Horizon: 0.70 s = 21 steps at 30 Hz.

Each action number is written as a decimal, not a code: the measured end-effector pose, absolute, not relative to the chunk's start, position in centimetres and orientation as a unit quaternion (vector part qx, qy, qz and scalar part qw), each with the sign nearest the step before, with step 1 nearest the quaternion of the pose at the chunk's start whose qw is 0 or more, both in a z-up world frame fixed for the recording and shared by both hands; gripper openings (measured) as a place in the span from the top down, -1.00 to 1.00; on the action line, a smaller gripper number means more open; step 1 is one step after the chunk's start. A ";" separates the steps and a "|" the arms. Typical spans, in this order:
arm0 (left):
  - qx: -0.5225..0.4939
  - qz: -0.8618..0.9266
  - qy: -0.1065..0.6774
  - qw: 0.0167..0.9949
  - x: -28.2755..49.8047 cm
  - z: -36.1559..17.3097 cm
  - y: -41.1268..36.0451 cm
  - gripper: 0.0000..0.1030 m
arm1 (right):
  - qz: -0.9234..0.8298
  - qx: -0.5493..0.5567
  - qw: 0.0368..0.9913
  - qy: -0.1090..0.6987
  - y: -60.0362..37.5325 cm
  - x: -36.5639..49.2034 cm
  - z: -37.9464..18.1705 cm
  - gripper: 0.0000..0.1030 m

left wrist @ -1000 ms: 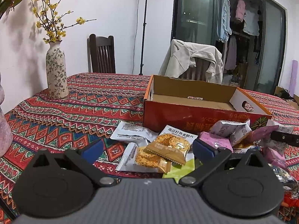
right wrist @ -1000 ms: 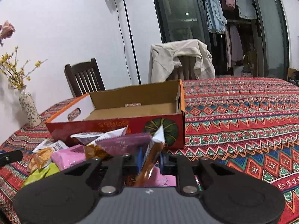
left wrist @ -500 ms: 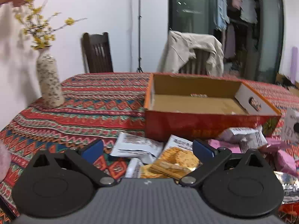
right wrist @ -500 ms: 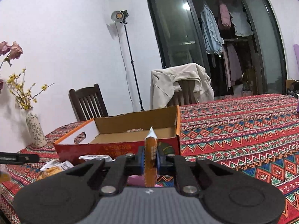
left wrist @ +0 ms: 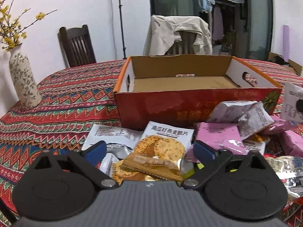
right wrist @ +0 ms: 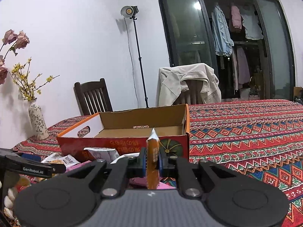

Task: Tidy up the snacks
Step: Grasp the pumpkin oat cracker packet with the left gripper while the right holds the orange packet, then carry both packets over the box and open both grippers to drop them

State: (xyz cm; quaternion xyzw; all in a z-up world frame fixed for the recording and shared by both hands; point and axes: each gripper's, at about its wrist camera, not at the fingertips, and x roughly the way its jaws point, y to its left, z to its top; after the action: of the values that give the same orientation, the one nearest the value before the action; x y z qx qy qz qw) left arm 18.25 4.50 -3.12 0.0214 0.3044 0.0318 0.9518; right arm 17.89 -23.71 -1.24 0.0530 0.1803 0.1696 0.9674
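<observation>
1. The right gripper (right wrist: pixel 152 160) has its blue-padded jaws drawn narrow, pinching a slim orange snack packet with a white crimped top (right wrist: pixel 152 151).
2. That packet stands on edge, its long axis upright, the white crimped end pointing to 12 o'clock in the right wrist view and its lower end hidden behind the gripper body.
3. The held packet is seen in front of the near red wall of the open red-and-orange cardboard box with a plain brown inside (right wrist: pixel 121 143), close to the box's right corner; how far it is from the wall cannot be told.
4. The left gripper (left wrist: pixel 149 148) has its jaws wide and closing, with a white cookie-print snack packet (left wrist: pixel 166 141) and a gold foil wrapper with a serrated edge (left wrist: pixel 151 167) lying between them; the pads touch neither.
5. The cookie-print packet lies flat on the striped red patterned tablecloth (left wrist: pixel 66 102), its long axis running toward the box, printed heading toward 12 o'clock.
6. The gold wrapper lies across it, long axis from 9 to 4 o'clock.
7. Pink plastic snack packets (left wrist: pixel 217 132) and white crumpled snack packets (left wrist: pixel 233 111) are heaped at 2 o'clock from the left gripper, against the box's front wall.
8. The box (left wrist: pixel 189 102) sits at 12 o'clock, its long axis left to right.
</observation>
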 end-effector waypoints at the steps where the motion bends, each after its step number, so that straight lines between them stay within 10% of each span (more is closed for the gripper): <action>1: 0.020 0.025 0.303 0.952 18.2 -3.0 4.4 -0.72 | 0.170 0.051 0.967 0.181 -23.6 18.0 -1.2 0.77; 5: 0.014 -0.013 0.304 0.953 18.1 -3.0 4.2 -0.11 | 0.173 0.044 0.967 0.185 -23.3 18.1 -1.3 0.77; 21: -0.009 -0.017 0.260 0.966 15.4 -1.4 4.9 -0.06 | 0.171 0.033 0.969 0.177 -22.5 17.7 -1.2 0.77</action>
State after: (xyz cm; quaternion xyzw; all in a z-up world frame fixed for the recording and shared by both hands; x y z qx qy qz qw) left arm 15.43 4.90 -1.44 -0.0088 0.2595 -0.0168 0.9656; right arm 17.69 -22.53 -1.22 0.0334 0.1774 0.1713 0.9686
